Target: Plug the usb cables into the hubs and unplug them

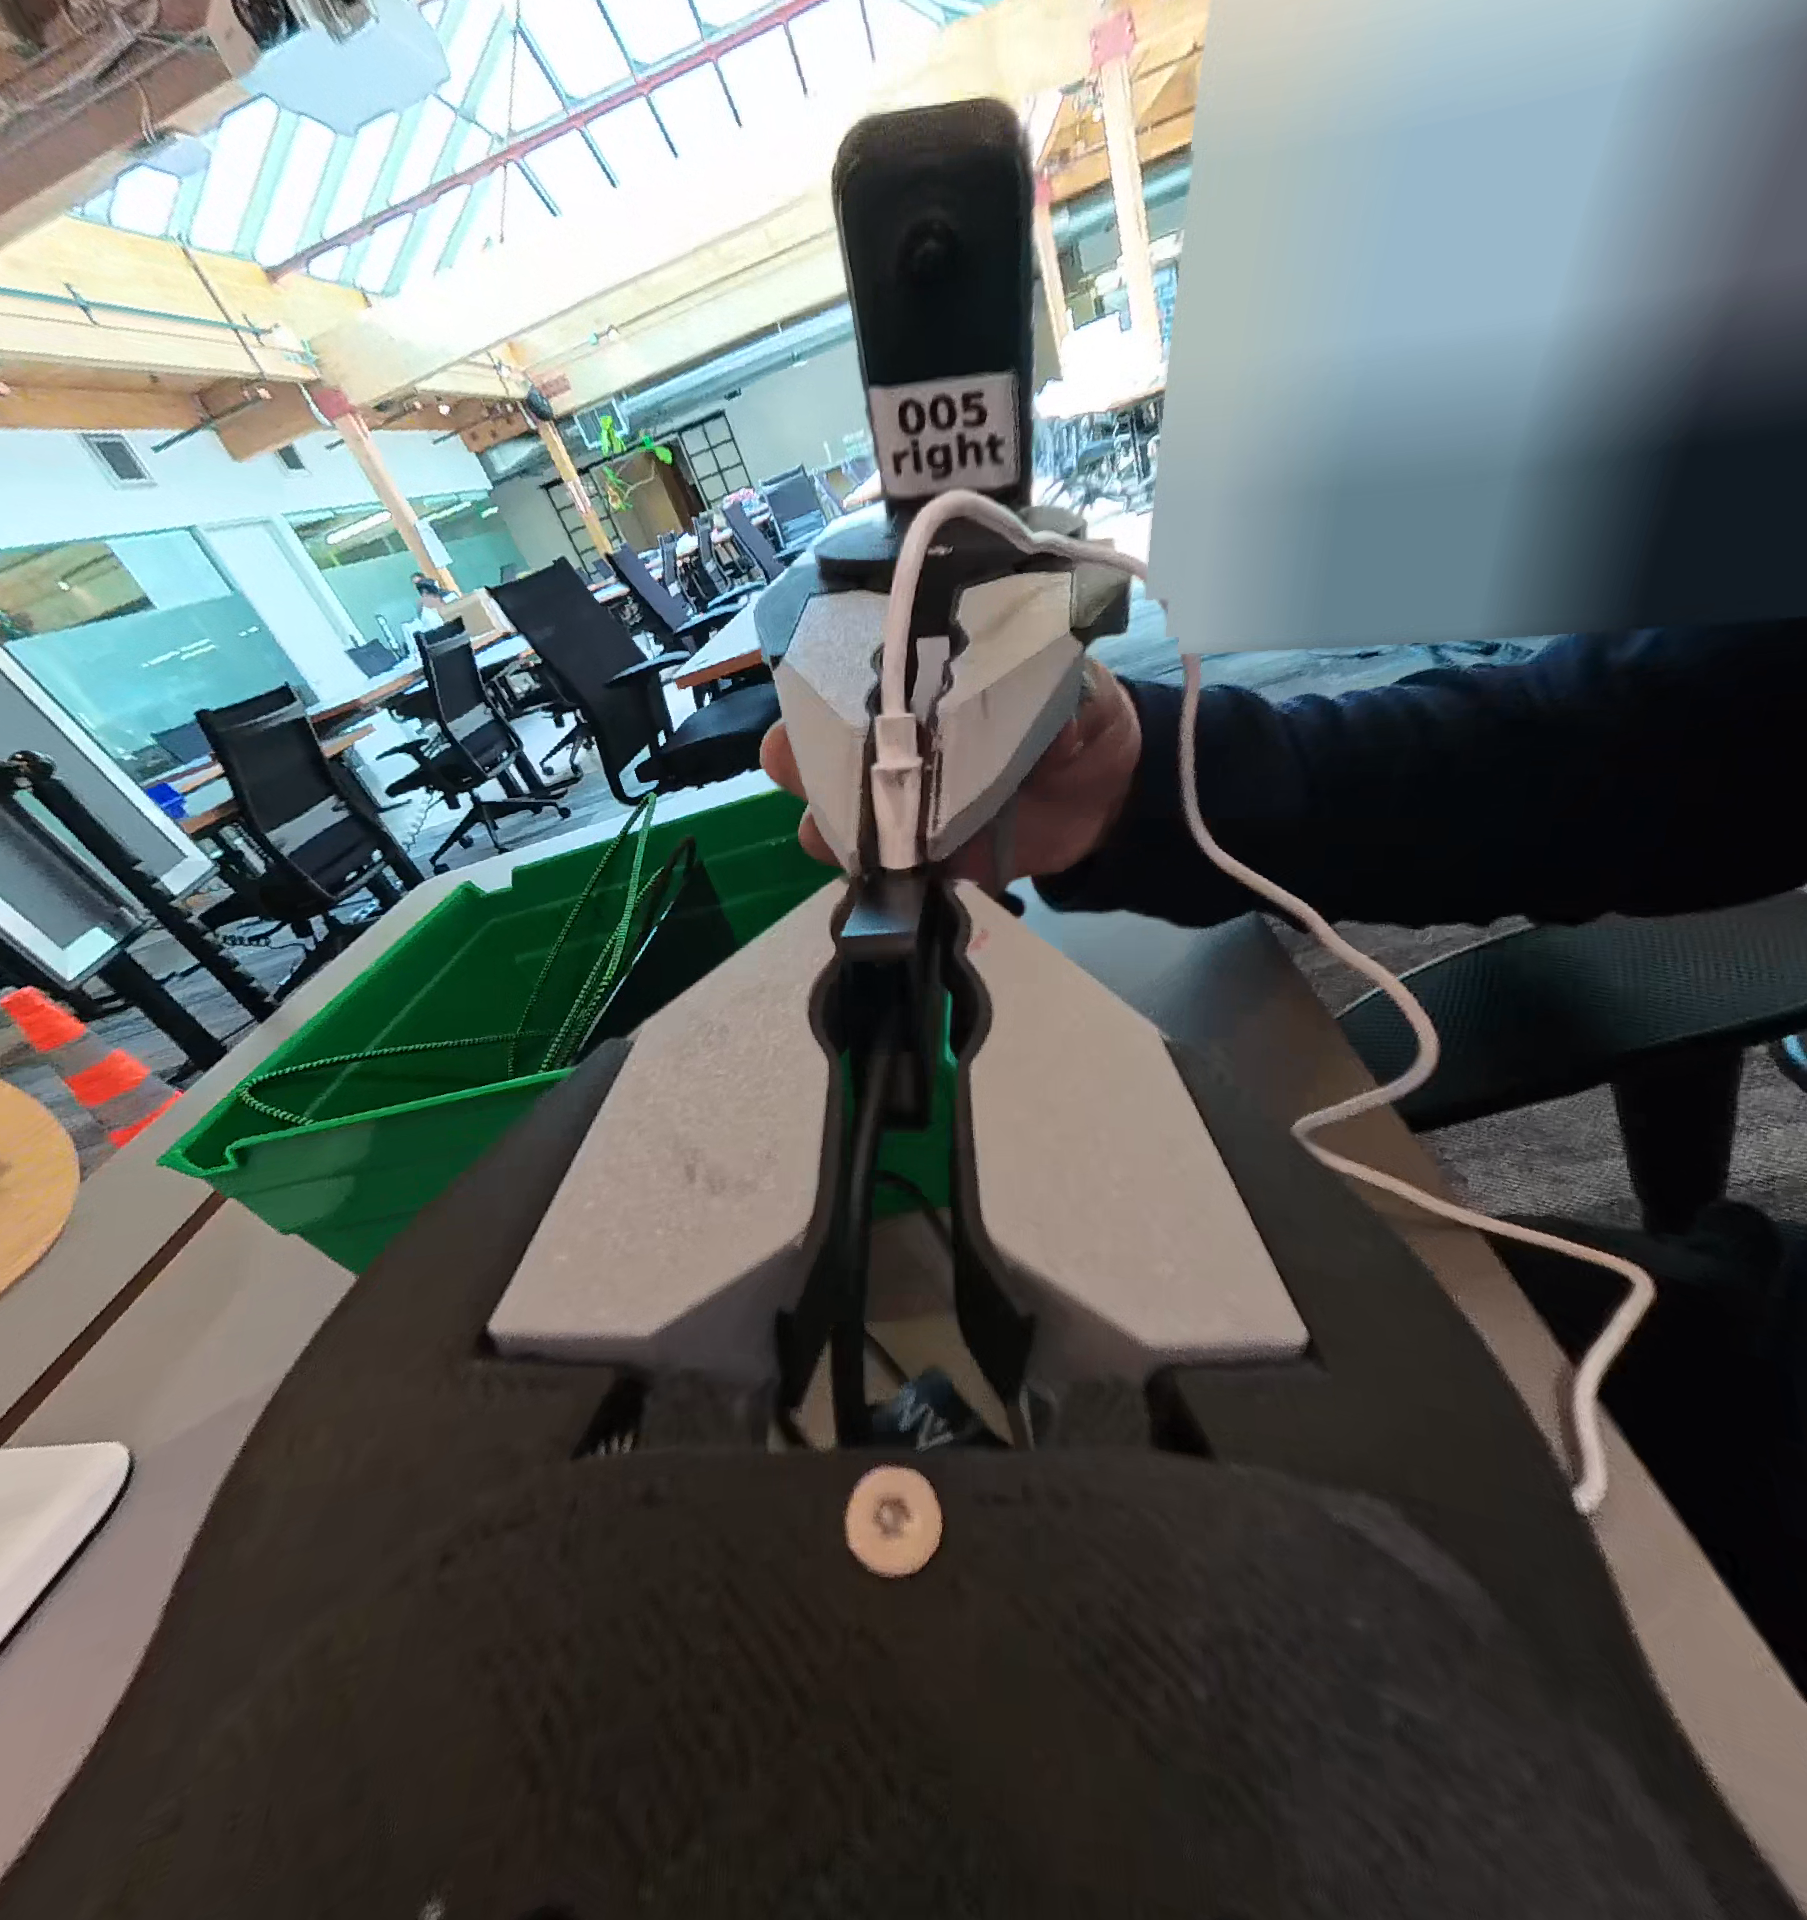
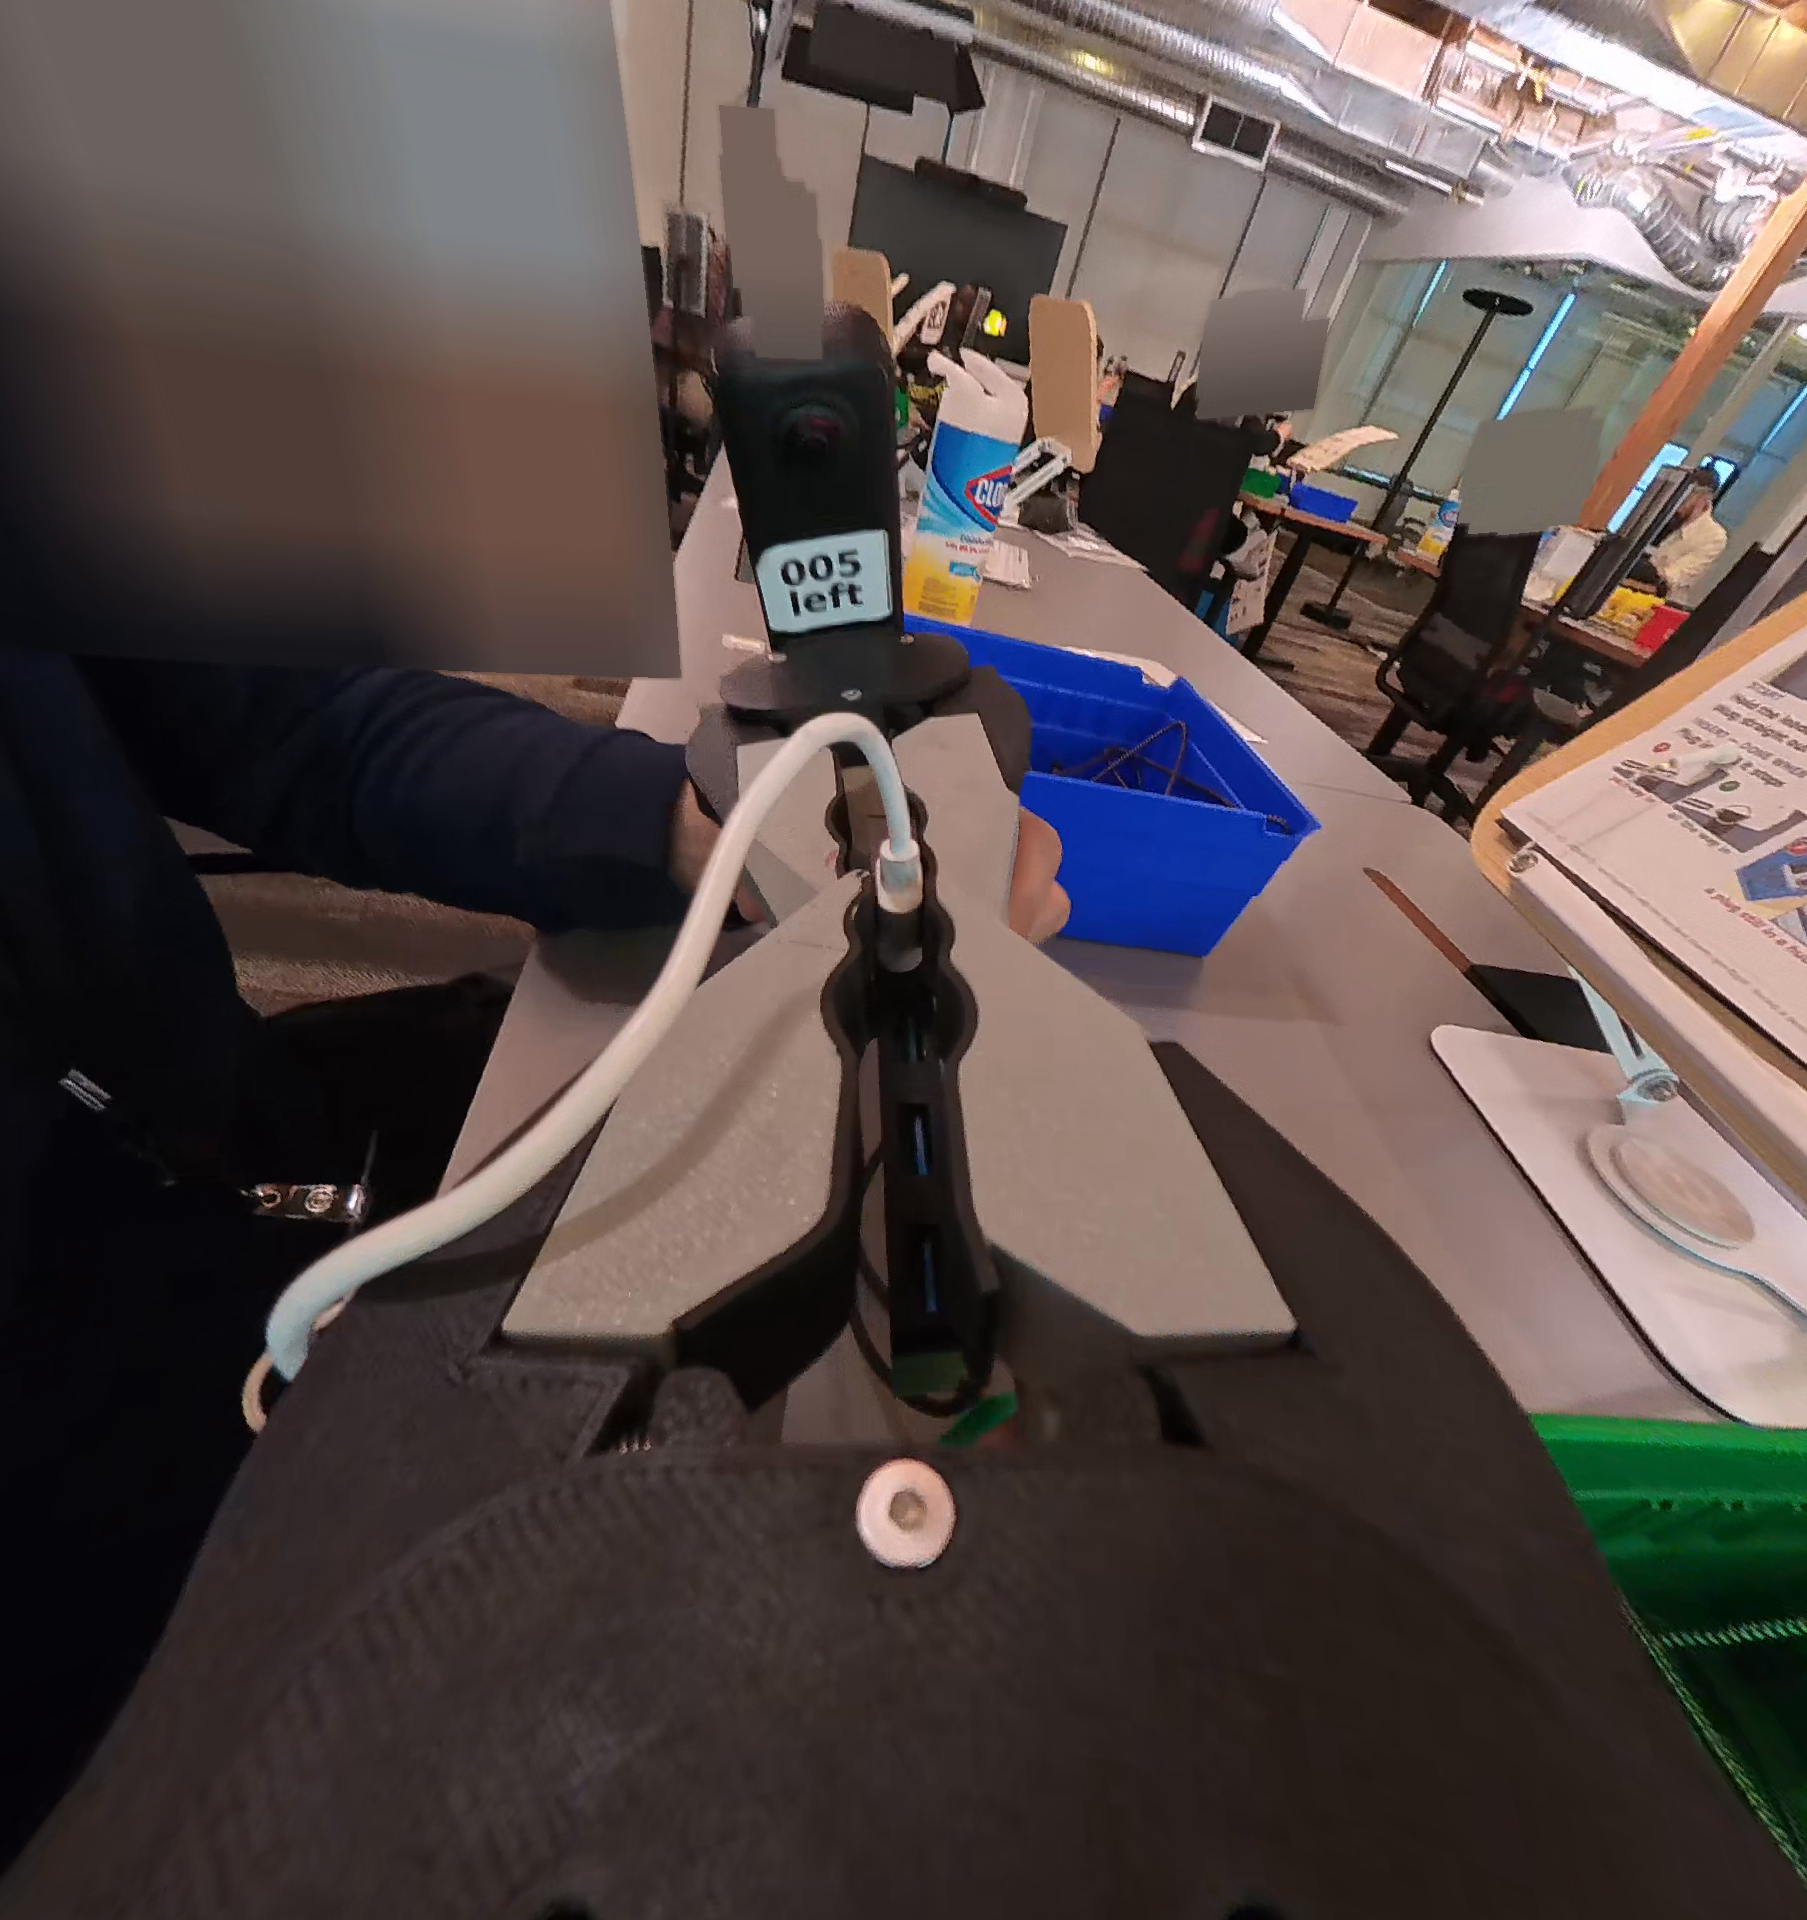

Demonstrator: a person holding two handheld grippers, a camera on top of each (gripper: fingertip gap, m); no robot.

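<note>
Left wrist view: right gripper [image 1: 901, 854] clenched on white plug [image 1: 894, 784], directly above black hub [image 1: 878, 930] grasped by left gripper [image 1: 886, 899]. Axes in line, ends touching; seating depth unclear.

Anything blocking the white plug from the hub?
Nothing visible. The white plug, clamped in the right gripper, meets the black hub end-on at the left gripper. No gap shows; whether it is seated, I cannot tell.

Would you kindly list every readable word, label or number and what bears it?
I do not copy out writing; these bear it:
White sticker on camera of the right gripper.
White sticker on camera of the left gripper.
Spray bottle label.
Instruction sheet on the stand.
</note>
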